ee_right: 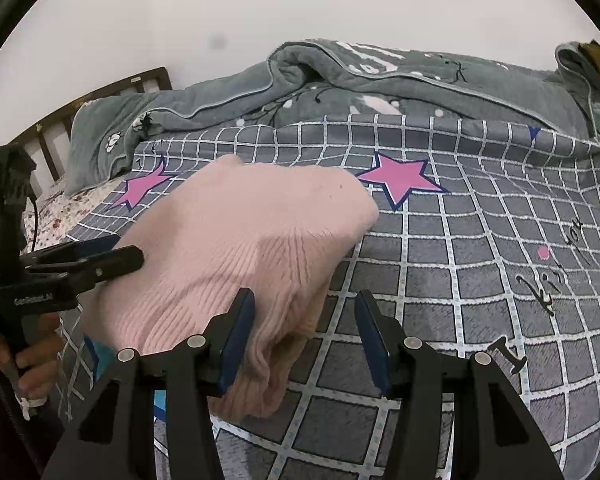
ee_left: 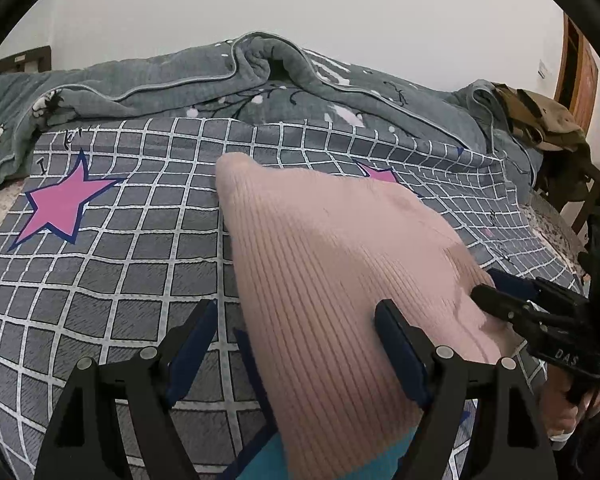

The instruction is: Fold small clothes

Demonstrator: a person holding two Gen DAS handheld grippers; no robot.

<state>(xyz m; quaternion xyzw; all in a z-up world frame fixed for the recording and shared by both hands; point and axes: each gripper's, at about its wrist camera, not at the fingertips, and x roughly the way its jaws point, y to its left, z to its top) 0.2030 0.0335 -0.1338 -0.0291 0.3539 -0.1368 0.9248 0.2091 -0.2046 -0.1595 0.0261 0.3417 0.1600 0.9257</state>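
A pink ribbed knit garment (ee_left: 332,264) lies folded on the grey checked bed sheet (ee_left: 120,248). It also shows in the right wrist view (ee_right: 236,248). My left gripper (ee_left: 300,320) is open, its fingers spread over the garment's near end, with nothing between them. My right gripper (ee_right: 304,320) is open over the garment's right edge, empty. The right gripper shows in the left wrist view (ee_left: 500,292) at the garment's right side. The left gripper shows in the right wrist view (ee_right: 104,258) at its left side.
A rumpled grey-green quilt (ee_left: 220,80) lies across the back of the bed. Pink stars (ee_right: 400,180) are printed on the sheet. A wooden headboard (ee_right: 100,100) stands at left. A chair with brown clothes (ee_left: 548,120) stands at right. A teal cloth (ee_left: 268,460) lies under the garment's near end.
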